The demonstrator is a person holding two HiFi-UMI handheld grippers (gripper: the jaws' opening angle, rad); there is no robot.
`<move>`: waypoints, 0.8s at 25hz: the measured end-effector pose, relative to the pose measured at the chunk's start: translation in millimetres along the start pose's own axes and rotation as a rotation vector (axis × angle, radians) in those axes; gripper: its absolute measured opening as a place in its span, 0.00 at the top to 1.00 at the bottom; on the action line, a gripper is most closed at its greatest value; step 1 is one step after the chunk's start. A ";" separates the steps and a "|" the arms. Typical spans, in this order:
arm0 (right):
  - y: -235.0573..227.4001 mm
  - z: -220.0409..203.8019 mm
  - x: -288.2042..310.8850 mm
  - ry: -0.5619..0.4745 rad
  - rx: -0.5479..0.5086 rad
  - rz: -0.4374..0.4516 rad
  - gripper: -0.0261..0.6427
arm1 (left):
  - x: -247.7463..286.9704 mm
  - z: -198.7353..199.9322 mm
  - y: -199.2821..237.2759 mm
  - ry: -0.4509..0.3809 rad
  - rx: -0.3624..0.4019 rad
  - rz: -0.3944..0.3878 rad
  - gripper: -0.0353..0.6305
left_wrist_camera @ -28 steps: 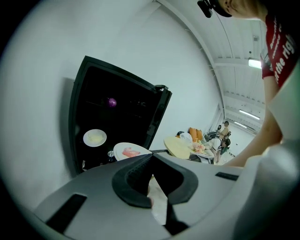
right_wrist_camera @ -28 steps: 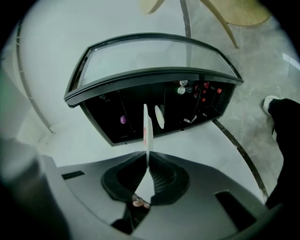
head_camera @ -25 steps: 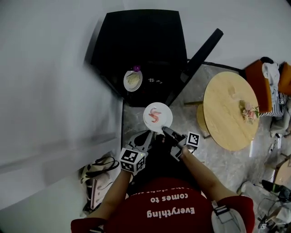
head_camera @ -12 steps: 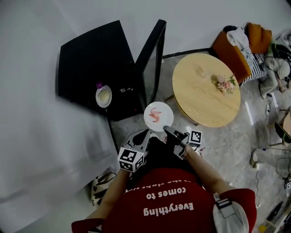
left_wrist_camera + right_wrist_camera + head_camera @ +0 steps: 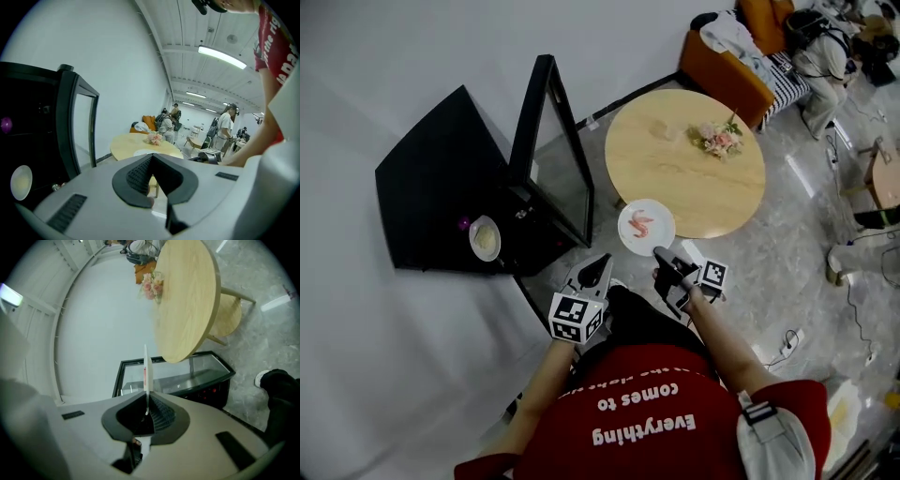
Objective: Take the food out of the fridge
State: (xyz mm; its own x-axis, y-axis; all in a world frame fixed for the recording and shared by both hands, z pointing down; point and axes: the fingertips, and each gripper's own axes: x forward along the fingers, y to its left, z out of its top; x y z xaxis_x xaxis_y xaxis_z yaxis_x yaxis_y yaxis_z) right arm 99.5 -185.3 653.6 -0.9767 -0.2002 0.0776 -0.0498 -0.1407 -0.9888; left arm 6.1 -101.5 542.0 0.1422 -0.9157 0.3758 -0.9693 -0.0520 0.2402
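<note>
- big change in the last sec: I've swung away from the fridge [image 5: 431, 187] toward the round table [image 5: 675, 173]. A sec ago the plate [image 5: 646, 228] sat right in front of the fridge opening, now it's at the table's near edge.
- right gripper [image 5: 662, 256] is clamped on that plate's rim. In the right gripper view the plate shows edge-on, pinched between the pads. The pink shrimp-looking food [image 5: 641, 223] is on top and hasn't slid.
- left gripper [image 5: 596, 269]: fingers together, nothing in them, just riding along beside the right one.
- can't tell from the head view if the plate is above the tabletop yet or short of it, prob just short.
- so imo plate no. 1 is out of the fridge and nearly ready to set down.
- not done tho: a second plate [image 5: 485, 238] w/ pale food is inside on the shelf, same spot as before, small purple thing [image 5: 464, 224] next to it.
- fridge door [image 5: 551, 141] is open as before, so going back for plate 2 should be easy.
</note>
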 end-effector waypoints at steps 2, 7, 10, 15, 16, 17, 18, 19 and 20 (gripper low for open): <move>-9.6 16.6 -5.2 -0.052 -0.003 -0.019 0.93 | 10.5 -0.4 -3.1 0.015 0.012 -0.018 0.94; -39.1 54.4 -9.6 -0.188 0.024 -0.064 0.92 | 23.3 -9.1 -9.3 0.059 0.027 -0.044 0.94; -49.2 75.3 -9.8 -0.247 0.015 -0.095 0.92 | 26.0 -14.7 -9.8 0.083 0.021 -0.044 0.94; -57.5 99.3 -1.4 -0.282 0.009 -0.136 0.92 | 29.6 -18.1 -6.3 0.110 0.013 -0.039 0.94; -59.1 102.2 0.1 -0.285 0.009 -0.137 0.92 | 31.2 -18.3 -5.7 0.113 0.011 -0.036 0.94; -61.3 104.0 1.3 -0.288 0.009 -0.139 0.92 | 33.3 -18.6 -4.9 0.115 0.009 -0.033 0.94; -64.2 105.1 2.2 -0.289 0.008 -0.145 0.92 | 35.8 -19.0 -4.0 0.118 0.008 -0.031 0.94; -66.8 105.6 2.8 -0.291 0.011 -0.155 0.92 | 38.8 -19.3 -3.5 0.120 0.007 -0.030 0.94; -69.0 105.8 2.9 -0.294 0.017 -0.168 0.92 | 42.3 -19.5 -3.7 0.123 0.006 -0.030 0.94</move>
State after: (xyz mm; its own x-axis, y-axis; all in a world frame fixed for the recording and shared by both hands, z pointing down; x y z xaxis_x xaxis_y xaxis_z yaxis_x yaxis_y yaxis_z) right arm 122.2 -278.7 735.5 -0.8529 -0.4438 0.2750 -0.1987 -0.2111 -0.9571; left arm 19.6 -132.3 574.4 0.1944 -0.8581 0.4753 -0.9653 -0.0812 0.2482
